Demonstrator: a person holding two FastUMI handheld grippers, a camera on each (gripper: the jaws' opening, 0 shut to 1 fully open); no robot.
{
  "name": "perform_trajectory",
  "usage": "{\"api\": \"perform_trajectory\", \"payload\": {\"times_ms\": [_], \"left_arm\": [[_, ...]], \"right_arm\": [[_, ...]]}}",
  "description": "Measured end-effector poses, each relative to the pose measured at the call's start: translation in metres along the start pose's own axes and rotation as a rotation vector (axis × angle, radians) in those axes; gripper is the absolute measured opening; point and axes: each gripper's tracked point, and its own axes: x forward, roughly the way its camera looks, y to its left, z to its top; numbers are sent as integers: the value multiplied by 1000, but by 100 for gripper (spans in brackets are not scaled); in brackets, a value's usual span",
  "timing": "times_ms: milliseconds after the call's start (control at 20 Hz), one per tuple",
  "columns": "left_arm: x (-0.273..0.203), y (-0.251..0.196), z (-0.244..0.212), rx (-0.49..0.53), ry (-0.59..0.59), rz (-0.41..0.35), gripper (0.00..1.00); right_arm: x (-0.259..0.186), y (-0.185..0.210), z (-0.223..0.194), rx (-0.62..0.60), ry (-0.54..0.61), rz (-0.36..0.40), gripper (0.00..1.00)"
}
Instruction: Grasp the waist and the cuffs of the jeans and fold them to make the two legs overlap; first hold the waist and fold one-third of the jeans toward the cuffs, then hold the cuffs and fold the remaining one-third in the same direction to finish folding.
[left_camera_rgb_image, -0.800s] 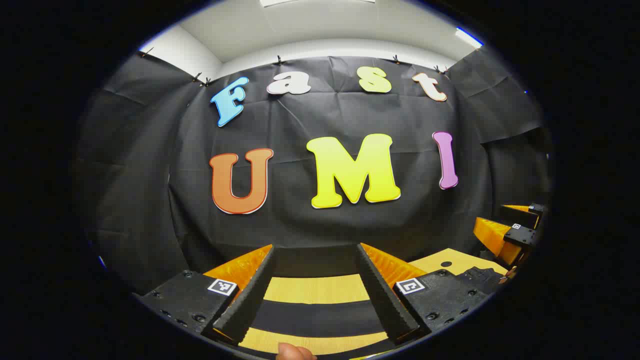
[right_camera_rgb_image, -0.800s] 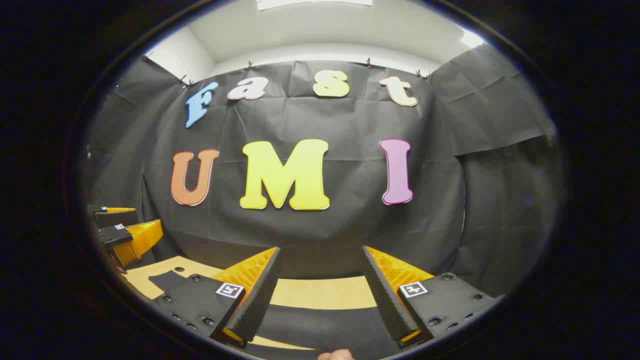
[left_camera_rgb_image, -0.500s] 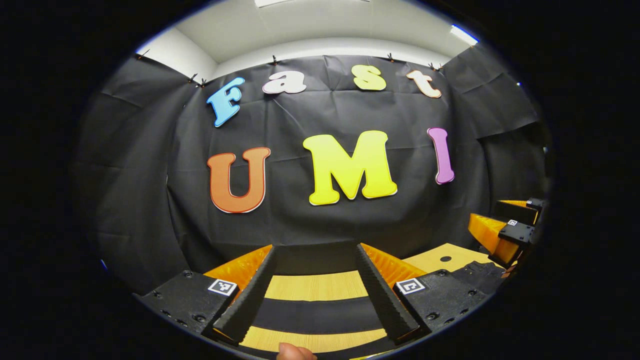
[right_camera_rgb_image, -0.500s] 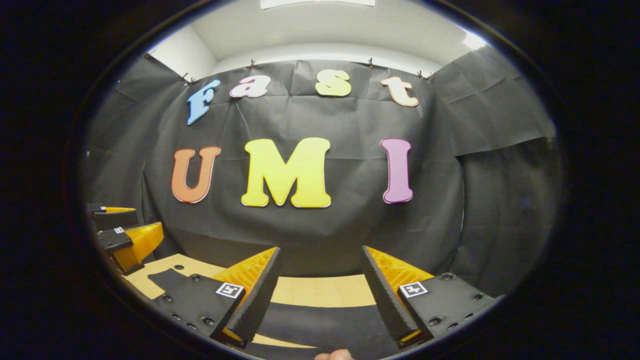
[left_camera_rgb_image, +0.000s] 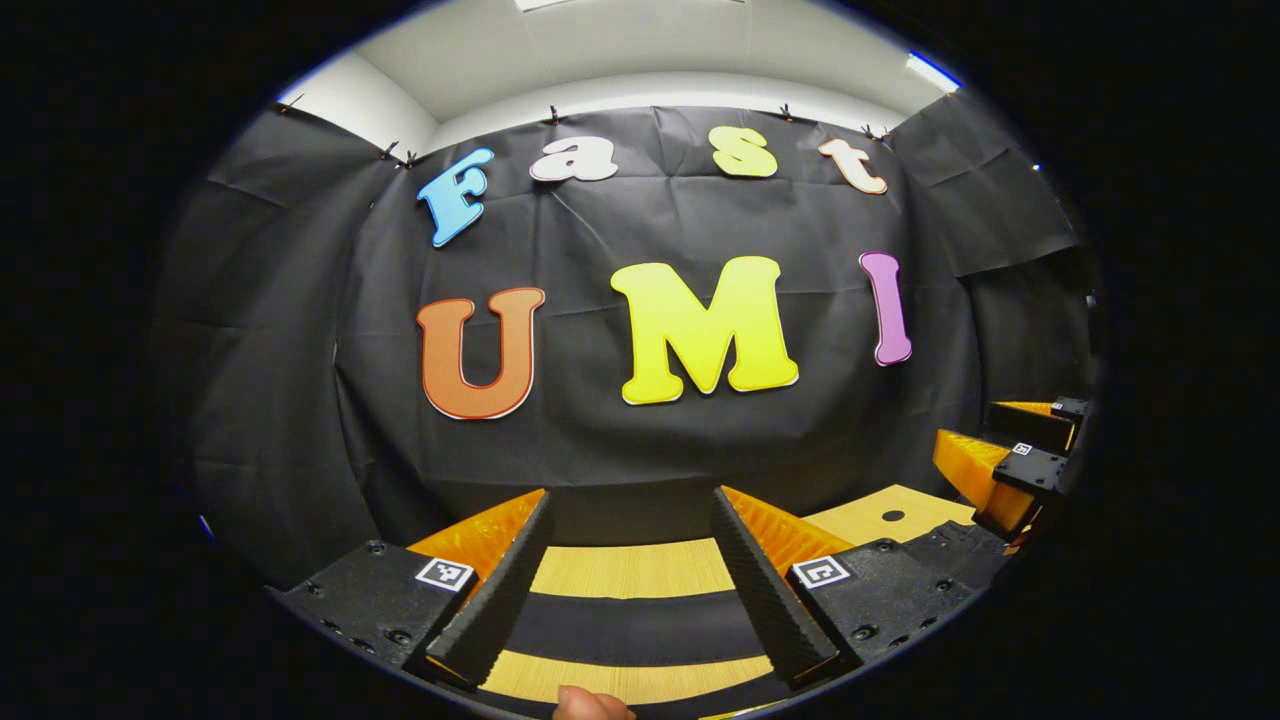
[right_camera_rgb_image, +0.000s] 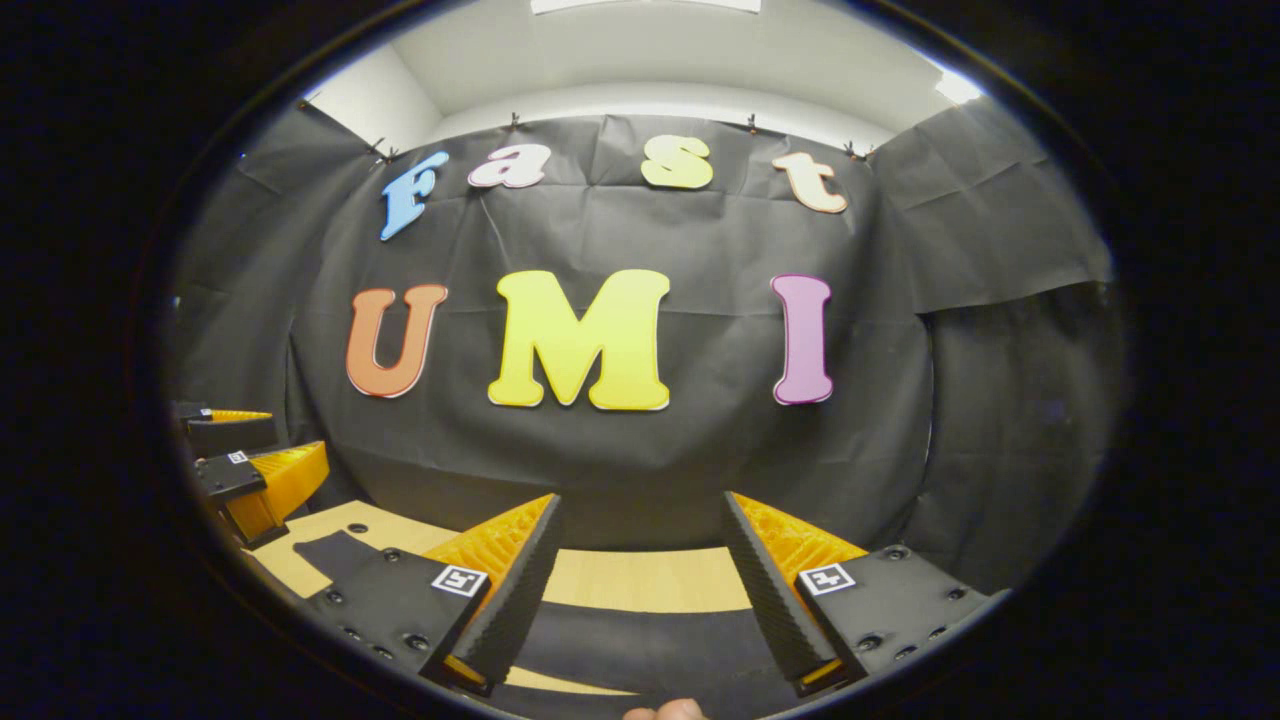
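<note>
The jeans (left_camera_rgb_image: 630, 625) are a dark cloth lying flat on the wooden table (left_camera_rgb_image: 630, 570); in the left gripper view they cross as a band between and below my fingers. My left gripper (left_camera_rgb_image: 628, 500) is open above them, with nothing between its fingers. In the right gripper view the jeans (right_camera_rgb_image: 640, 650) lie low between the fingers, and more of the cloth reaches left (right_camera_rgb_image: 335, 550). My right gripper (right_camera_rgb_image: 641, 500) is open too and holds nothing. The right gripper (left_camera_rgb_image: 1010, 450) also shows far right in the left gripper view, and the left gripper (right_camera_rgb_image: 250, 465) far left in the right gripper view.
The black cloth wall (left_camera_rgb_image: 640, 450) stands close behind the table's far edge. A small round hole (left_camera_rgb_image: 893, 516) marks the tabletop (right_camera_rgb_image: 640, 580). A person's fingertip (left_camera_rgb_image: 590, 705) shows at the bottom edge of the left gripper view, and another fingertip (right_camera_rgb_image: 665, 710) in the right gripper view.
Both views have drifted only slightly, and a little more tabletop shows. Both grippers stay open over the cloth; nothing was taken hold of.
</note>
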Motion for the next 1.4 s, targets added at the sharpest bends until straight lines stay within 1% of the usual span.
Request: {"api": "perform_trajectory", "payload": {"times_ms": [200,300,350,500,700,750,800,950,1050,1150,1200,1300,1400], "left_arm": [[-2,9,0,0,-5,18,99],[-3,15,-5,-27,9,20,100],[-4,18,-10,-49,30,24,99],[-20,52,-31,-121,99,77,99],[-63,105,-78,-240,249,161,100],[-78,120,-93,-288,297,188,100],[-96,131,-111,-358,355,209,100],[-157,167,-169,-631,531,330,99],[-188,183,-206,-845,632,440,99],[-214,189,-230,-1046,687,564,99],[-221,195,-241,-1127,701,624,99],[-229,191,-264,-1252,734,695,99],[-236,192,-278,-1285,751,735,99]], "right_arm": [[0,6,2,-16,-5,17,95],[-1,9,2,-15,-3,24,95],[-1,10,0,-17,-1,30,95],[-3,10,0,-14,2,39,95],[-1,8,-5,-11,16,39,95],[0,9,-5,-13,18,44,95],[2,11,-5,-16,18,49,95],[4,12,-6,-23,23,62,95],[4,13,-8,-20,30,67,95],[4,10,-11,-21,38,66,95],[4,9,-11,-20,41,64,95],[4,4,-10,-23,41,57,95],[5,0,-9,-25,42,49,95]]}}
